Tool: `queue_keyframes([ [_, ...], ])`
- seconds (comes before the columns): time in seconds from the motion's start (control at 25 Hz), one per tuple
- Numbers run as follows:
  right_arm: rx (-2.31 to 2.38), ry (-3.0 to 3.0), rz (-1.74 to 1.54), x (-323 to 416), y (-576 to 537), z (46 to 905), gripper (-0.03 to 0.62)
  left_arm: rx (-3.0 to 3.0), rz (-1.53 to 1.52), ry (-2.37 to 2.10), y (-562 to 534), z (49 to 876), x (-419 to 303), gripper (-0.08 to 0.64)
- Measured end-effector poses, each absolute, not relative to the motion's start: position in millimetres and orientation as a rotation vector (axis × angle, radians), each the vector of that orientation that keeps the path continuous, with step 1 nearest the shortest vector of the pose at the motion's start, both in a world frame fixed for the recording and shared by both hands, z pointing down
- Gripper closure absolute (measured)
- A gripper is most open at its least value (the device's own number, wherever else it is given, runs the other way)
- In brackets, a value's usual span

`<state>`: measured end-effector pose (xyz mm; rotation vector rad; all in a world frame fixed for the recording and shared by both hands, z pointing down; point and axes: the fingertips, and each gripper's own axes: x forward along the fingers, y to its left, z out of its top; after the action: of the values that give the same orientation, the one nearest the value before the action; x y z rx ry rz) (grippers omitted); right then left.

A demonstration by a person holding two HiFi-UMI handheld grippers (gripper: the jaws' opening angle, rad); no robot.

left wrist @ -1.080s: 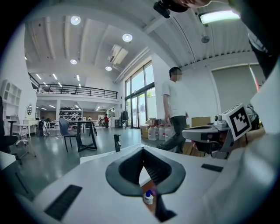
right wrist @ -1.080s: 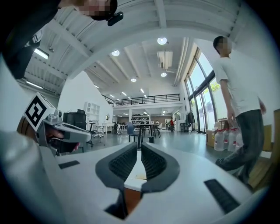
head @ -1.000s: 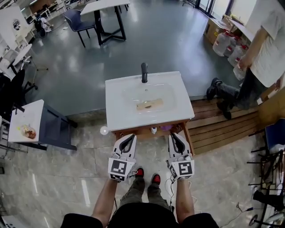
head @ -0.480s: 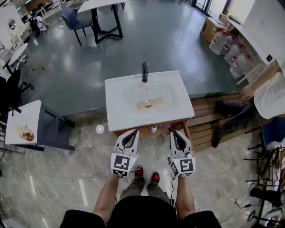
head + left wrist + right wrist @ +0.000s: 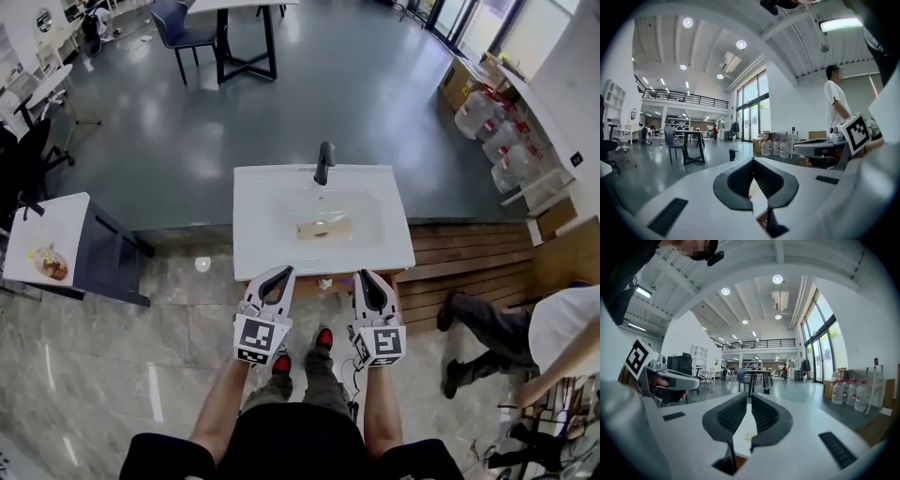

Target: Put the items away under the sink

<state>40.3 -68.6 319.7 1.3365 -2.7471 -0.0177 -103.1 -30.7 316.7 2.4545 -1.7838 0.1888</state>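
1. The flat tan item (image 5: 323,228) lies in the basin of the white sink (image 5: 253,220), just in front of the dark tap (image 5: 323,161). I cannot tell what it is. It looks thin, stiff and light, and may be wet and slippery, so a pinch across its narrow width near one end seems safest.
2. A small white thing (image 5: 324,281) sits at the wooden cabinet edge (image 5: 302,284) under the sink's front. It is too small to name.
3. The left gripper (image 5: 284,272) and the right gripper (image 5: 362,275) hover side by side just before the sink's front edge. Both are clenched, with nothing between the jaws.
4. The only print in view is the square black-and-white markers on the gripper cubes. No brand or label can be read on the item, the sink or the water jugs (image 5: 495,131) far to the right.
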Motion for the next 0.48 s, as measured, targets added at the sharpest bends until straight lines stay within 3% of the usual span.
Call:
queue_keyframes([
  [0.48,1.072,-2.809,0.041,6.3,-187.9,354.1,0.54,2.213,0.198,-1.993,-121.5,338.5,-137.5,0.554],
])
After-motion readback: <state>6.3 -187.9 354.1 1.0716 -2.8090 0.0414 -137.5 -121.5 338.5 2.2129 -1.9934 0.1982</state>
